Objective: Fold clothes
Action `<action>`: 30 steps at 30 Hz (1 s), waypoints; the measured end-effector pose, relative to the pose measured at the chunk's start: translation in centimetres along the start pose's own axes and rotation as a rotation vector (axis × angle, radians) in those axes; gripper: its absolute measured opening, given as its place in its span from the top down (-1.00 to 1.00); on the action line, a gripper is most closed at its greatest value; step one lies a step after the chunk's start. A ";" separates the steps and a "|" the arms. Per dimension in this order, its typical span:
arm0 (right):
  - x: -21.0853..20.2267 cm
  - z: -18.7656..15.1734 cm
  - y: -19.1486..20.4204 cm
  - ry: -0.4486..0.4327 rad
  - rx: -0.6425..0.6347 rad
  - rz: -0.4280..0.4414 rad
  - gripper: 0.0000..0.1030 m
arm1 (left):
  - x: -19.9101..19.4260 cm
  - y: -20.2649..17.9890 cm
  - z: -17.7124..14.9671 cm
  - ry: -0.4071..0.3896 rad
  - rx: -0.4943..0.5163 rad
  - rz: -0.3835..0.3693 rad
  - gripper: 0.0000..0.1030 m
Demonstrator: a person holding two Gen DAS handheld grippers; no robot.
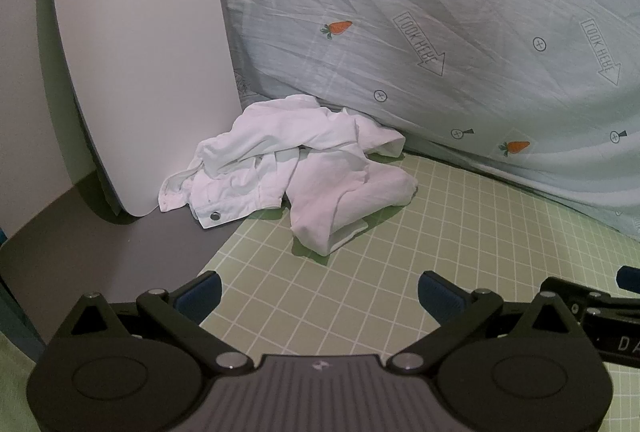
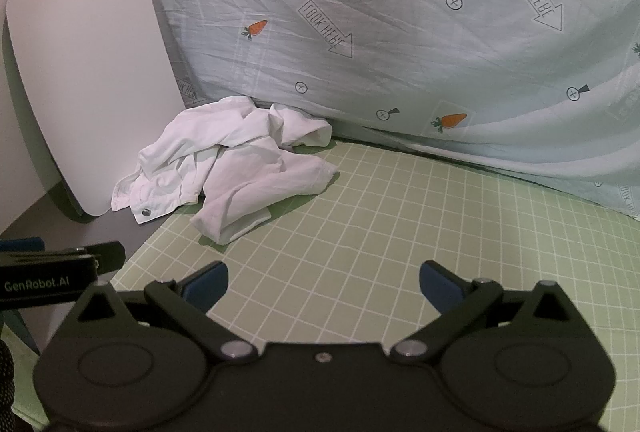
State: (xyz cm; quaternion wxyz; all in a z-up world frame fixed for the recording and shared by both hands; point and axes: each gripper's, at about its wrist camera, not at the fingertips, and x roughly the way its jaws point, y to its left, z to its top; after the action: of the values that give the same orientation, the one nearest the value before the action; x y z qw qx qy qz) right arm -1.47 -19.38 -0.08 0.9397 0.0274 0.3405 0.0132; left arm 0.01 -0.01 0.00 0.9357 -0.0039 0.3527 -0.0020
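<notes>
A crumpled white garment with a metal button (image 1: 288, 168) (image 2: 228, 172) lies in a heap at the far left corner of the green grid mat (image 1: 400, 252) (image 2: 400, 232), partly on the grey tabletop. My left gripper (image 1: 320, 296) hovers over the mat's near edge, well short of the garment, jaws wide open and empty. My right gripper (image 2: 324, 284) hangs beside it to the right, also wide open with nothing between its blue pads. Part of the right gripper (image 1: 600, 308) shows at the left wrist view's right edge.
A white rounded board (image 1: 140, 64) (image 2: 88, 80) leans upright against the wall just left of the garment. A pale blue sheet printed with carrots and arrows (image 1: 440, 32) (image 2: 420, 32) drapes down behind the mat. Grey tabletop (image 1: 100, 252) lies left of the mat.
</notes>
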 end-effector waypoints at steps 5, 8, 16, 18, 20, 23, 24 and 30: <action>0.0 0.0 0.1 -0.005 0.002 0.003 -1.00 | 0.0 0.0 0.0 0.000 0.002 0.000 -1.00; 0.0 0.0 0.2 -0.005 0.003 0.004 -1.00 | 0.1 -0.1 0.1 0.000 0.004 0.000 -1.00; 0.0 0.0 0.1 -0.003 0.002 0.004 -1.00 | -0.1 -0.1 0.1 0.000 0.006 0.001 -1.00; 0.0 0.0 0.1 -0.002 0.002 0.004 -1.00 | -0.1 -0.1 0.0 0.000 0.006 0.001 -1.00; 0.0 0.0 0.1 0.000 0.002 0.004 -1.00 | -0.1 0.0 0.0 0.002 0.005 0.001 -1.00; 0.0 0.1 0.3 0.000 0.000 0.002 -1.00 | -0.1 -0.2 0.0 0.003 0.004 0.003 -1.00; 0.0 0.1 0.4 0.000 0.000 0.001 -1.00 | -0.1 -0.2 0.0 0.003 0.005 0.003 -1.00; 0.0 0.0 0.3 0.001 0.002 0.001 -1.00 | -0.2 -0.1 -0.3 -0.001 0.008 -0.001 -1.00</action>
State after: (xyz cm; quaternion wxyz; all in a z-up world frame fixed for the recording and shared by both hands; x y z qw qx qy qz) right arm -1.45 -19.04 -0.11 0.9395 0.0286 0.3412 0.0131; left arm -0.30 -0.15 -0.08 0.9360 -0.0004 0.3520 -0.0040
